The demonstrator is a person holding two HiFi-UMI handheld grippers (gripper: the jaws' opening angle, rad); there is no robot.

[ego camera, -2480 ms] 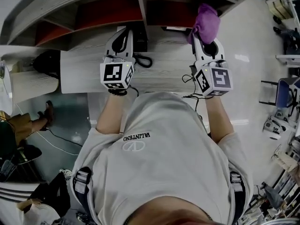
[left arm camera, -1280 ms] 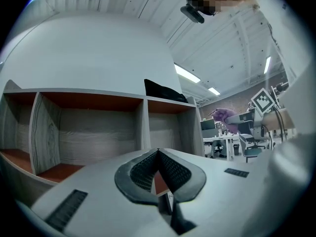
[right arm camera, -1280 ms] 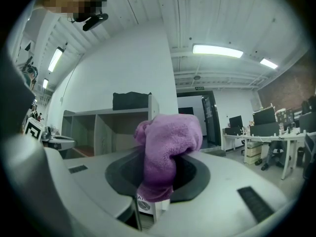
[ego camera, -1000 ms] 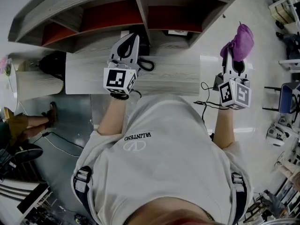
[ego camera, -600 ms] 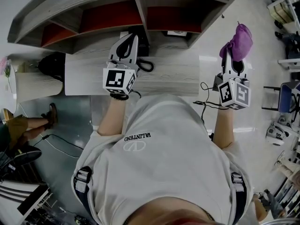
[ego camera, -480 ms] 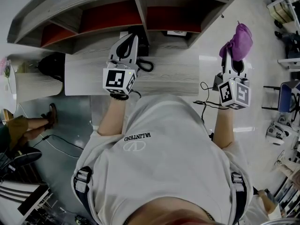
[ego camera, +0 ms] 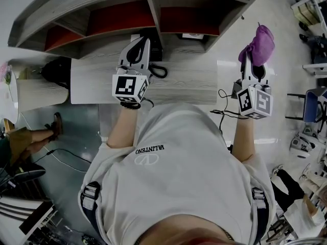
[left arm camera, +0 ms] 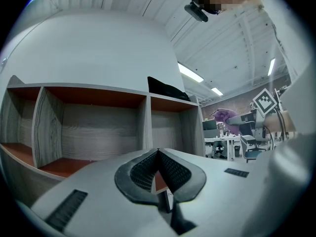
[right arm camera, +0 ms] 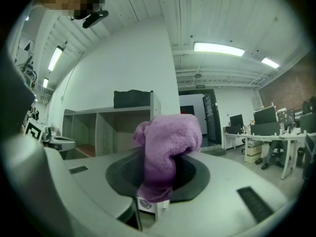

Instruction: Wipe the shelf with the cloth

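The right gripper (ego camera: 251,61) is clamped on the purple cloth (ego camera: 260,41), which hangs in the air just past the right end of the shelf (ego camera: 102,1), touching none of its boards. In the right gripper view the cloth (right arm camera: 165,142) bulges above the jaws, with a short tail below them. It looks soft, light and floppy, so a firm pinch through the bunched middle should keep a padded face free for wiping. The left gripper (left arm camera: 158,154) has its jaws together on nothing, over the bench (ego camera: 184,80) in front of the shelf's middle divider.
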